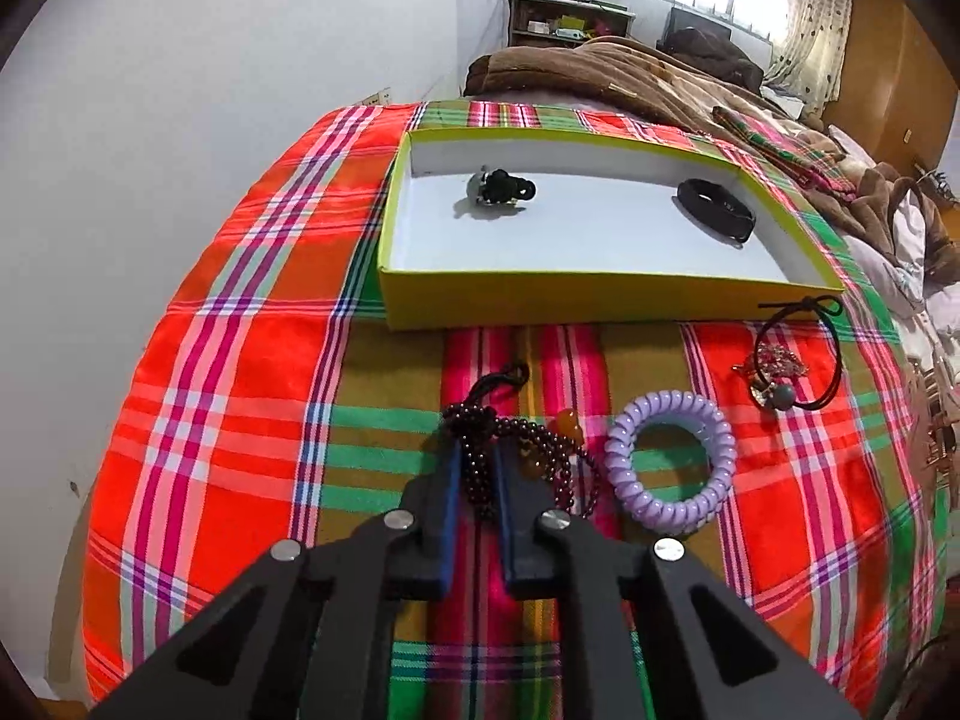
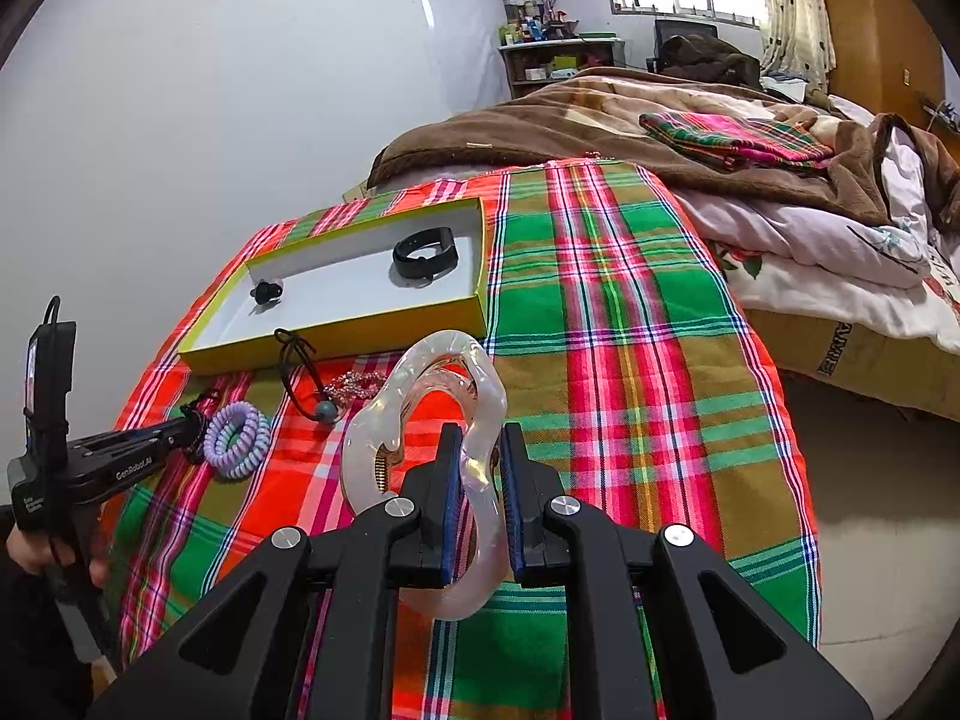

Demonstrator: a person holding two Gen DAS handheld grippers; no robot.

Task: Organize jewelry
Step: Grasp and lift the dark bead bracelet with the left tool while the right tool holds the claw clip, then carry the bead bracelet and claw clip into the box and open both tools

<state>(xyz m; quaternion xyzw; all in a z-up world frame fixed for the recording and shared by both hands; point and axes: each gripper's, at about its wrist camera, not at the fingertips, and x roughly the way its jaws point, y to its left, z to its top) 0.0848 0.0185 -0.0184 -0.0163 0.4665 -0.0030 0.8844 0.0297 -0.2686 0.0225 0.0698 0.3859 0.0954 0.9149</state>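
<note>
Plaid cloth (image 1: 240,360) in red, green and pink covers the surface where the jewelry lies. On it sits a shallow yellow-green box (image 1: 600,300) with a white floor. Inside the box, a small black ornament with a pale bead (image 1: 498,189) rests toward one end and a black wristband (image 1: 717,210) toward the other, the two well apart.

Just in front of the box, the left gripper (image 1: 477,459) has its two blue-padded fingers closed around a dark red beaded bracelet (image 1: 540,456) that lies on the cloth; a black cord loop (image 1: 504,378) of the bracelet extends toward the box. Touching or just beside the beads lies a lilac spiral hair tie (image 1: 669,468). Further along the box front, a black elastic hair tie with a sparkly charm and a grey bead (image 1: 780,378) rests on the cloth, its bow almost at the box corner.

Held above the cloth, the right gripper (image 2: 480,456) grips a translucent, pearly hair claw clip (image 2: 420,438) between its fingers, the clip's wavy loop standing up past the fingertips. A brown blanket (image 2: 570,114) lies beyond the cloth.
</note>
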